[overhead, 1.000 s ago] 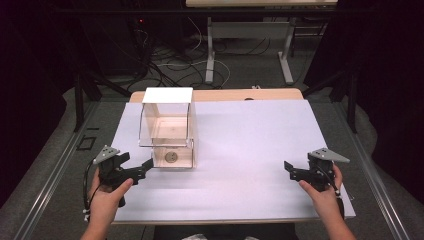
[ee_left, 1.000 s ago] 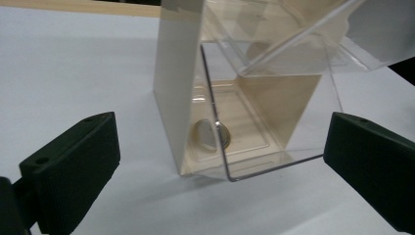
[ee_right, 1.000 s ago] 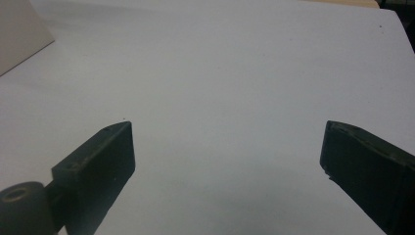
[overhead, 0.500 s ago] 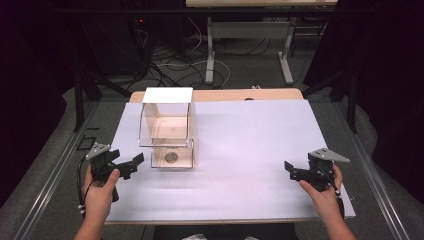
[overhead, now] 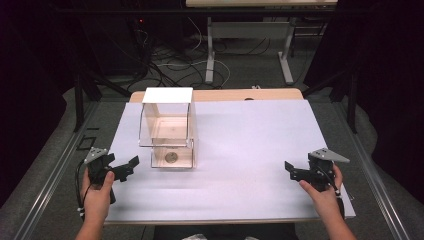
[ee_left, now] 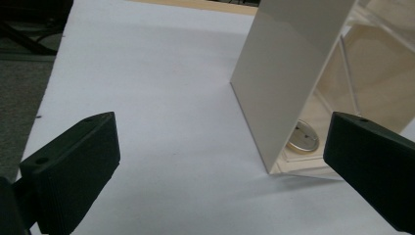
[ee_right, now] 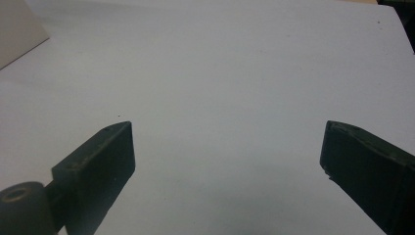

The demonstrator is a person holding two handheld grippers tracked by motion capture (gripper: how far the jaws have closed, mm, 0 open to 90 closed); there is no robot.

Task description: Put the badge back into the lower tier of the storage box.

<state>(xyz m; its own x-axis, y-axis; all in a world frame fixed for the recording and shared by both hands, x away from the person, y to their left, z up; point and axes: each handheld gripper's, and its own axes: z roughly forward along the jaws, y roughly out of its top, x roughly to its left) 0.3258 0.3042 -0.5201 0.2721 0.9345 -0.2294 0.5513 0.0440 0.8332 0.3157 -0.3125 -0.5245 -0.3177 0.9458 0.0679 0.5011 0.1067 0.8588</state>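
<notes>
Both tools gape, holding nothing. Left tool sits near the box; it should enter the open front low and straight for the disc. Right tool waits well apart.

The box's white wall half hides the disc.

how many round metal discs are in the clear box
1. A single round metal disc lies flat on the floor of the clear box, near its front edge; the left gripper view shows it too.

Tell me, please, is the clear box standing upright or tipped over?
Upright: the clear box stands on its base on the white table, with a round disc lying flat inside.
</notes>
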